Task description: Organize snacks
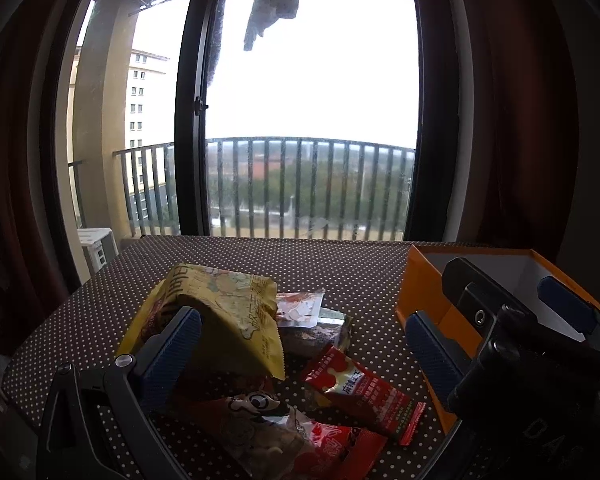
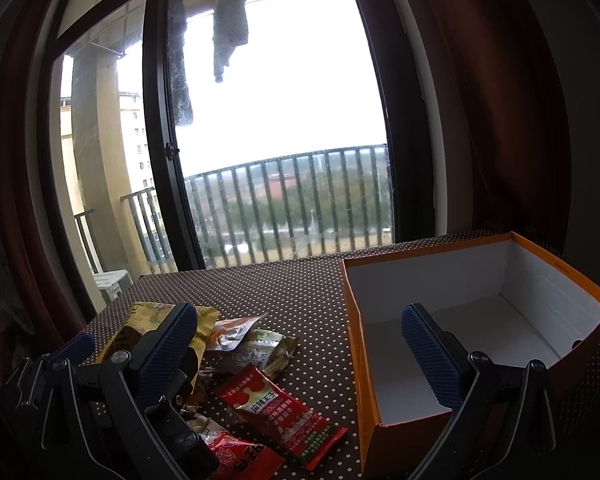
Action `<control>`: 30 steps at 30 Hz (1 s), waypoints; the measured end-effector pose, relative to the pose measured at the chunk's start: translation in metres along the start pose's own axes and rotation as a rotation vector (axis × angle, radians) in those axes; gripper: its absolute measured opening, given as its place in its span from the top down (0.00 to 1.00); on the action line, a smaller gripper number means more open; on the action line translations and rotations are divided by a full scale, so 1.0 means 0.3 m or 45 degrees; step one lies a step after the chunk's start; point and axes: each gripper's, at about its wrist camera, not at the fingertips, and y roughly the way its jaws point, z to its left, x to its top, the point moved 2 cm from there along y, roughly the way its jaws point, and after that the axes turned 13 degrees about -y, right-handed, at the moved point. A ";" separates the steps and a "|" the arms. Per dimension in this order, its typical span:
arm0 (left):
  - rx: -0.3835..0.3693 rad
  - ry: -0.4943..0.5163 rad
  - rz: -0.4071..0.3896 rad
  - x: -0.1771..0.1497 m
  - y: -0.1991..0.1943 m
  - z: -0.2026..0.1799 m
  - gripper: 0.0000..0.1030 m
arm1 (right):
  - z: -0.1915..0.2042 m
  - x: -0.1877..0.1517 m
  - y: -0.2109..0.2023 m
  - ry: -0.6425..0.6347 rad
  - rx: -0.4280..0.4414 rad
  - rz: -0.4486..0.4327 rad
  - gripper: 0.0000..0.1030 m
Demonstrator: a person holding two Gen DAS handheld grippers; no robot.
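Hovering low over a dotted desk (image 1: 340, 264), the left claw (image 1: 300, 340) stood wide open with nothing between its blue pads. A yellow bag (image 1: 228, 312) rose just beyond its left finger (image 1: 172, 352), whether touching it could not be told. Around the bag lay a small heap of snacks: a red packet (image 1: 360, 392) nearer the middle, a cartoon bag (image 1: 284, 432) closest to the camera, and pale packets (image 1: 304, 308) behind.

The right claw (image 2: 300, 352) was also spread wide and empty. Its right finger (image 2: 428, 352) stood in front of an open orange box (image 2: 364, 360), white inside and holding nothing visible. The box sat on the desk just right of the snack heap, the red packet (image 2: 276, 412) nearest to it.

Past the desk were a dark-framed window (image 2: 160, 160), a balcony railing (image 2: 292, 200) and red curtains (image 2: 500, 120).
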 end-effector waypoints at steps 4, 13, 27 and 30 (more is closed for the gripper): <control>0.012 -0.001 0.001 -0.002 0.002 -0.003 0.01 | -0.001 -0.003 0.001 0.007 -0.004 0.008 0.00; 0.019 -0.004 0.002 -0.004 0.004 -0.003 0.01 | -0.004 -0.006 0.004 0.008 -0.016 0.018 0.00; 0.024 -0.007 0.016 -0.003 0.006 -0.003 0.01 | -0.007 -0.009 0.003 0.015 -0.021 0.029 0.00; 0.025 -0.003 0.023 -0.004 0.006 -0.008 0.01 | -0.005 -0.009 0.006 0.015 -0.018 0.033 0.00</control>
